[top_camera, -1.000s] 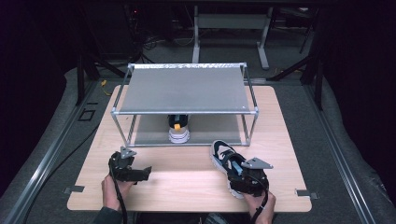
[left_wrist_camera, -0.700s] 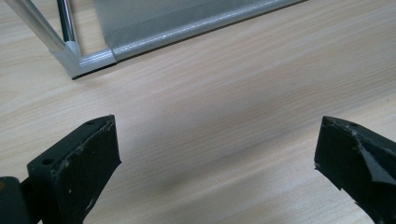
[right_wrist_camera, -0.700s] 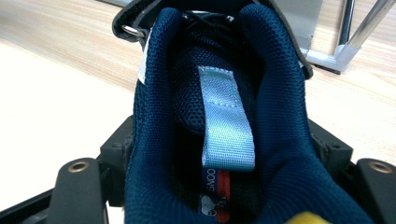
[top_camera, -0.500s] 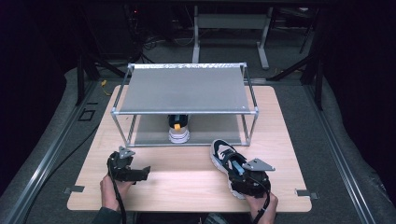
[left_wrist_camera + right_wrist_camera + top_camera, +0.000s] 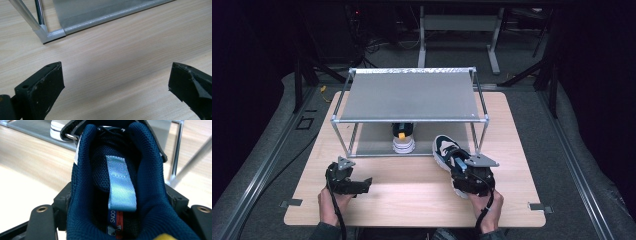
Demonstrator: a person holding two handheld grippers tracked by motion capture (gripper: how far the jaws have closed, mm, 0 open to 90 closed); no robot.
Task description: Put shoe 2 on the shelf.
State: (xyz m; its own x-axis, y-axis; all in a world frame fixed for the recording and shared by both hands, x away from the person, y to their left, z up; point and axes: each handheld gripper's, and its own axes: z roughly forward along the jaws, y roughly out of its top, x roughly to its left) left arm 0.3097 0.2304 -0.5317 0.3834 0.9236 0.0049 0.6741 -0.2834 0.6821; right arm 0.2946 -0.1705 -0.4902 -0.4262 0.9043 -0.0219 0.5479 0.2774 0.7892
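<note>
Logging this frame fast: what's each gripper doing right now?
Left gripper: open, nothing between its jaws.
Right gripper: shut on the navy shoe, gripping its heel.

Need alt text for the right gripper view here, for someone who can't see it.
A navy shoe seen from its heel end sits between the right tongs, which press on both sides of its collar. A light blue pull loop hangs inside. Behind, on the wooden table, are a white shoe and metal rack legs.

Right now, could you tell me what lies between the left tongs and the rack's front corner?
Nothing: in the left gripper view, bare wooden table runs from the open left tongs to the rack.
</note>
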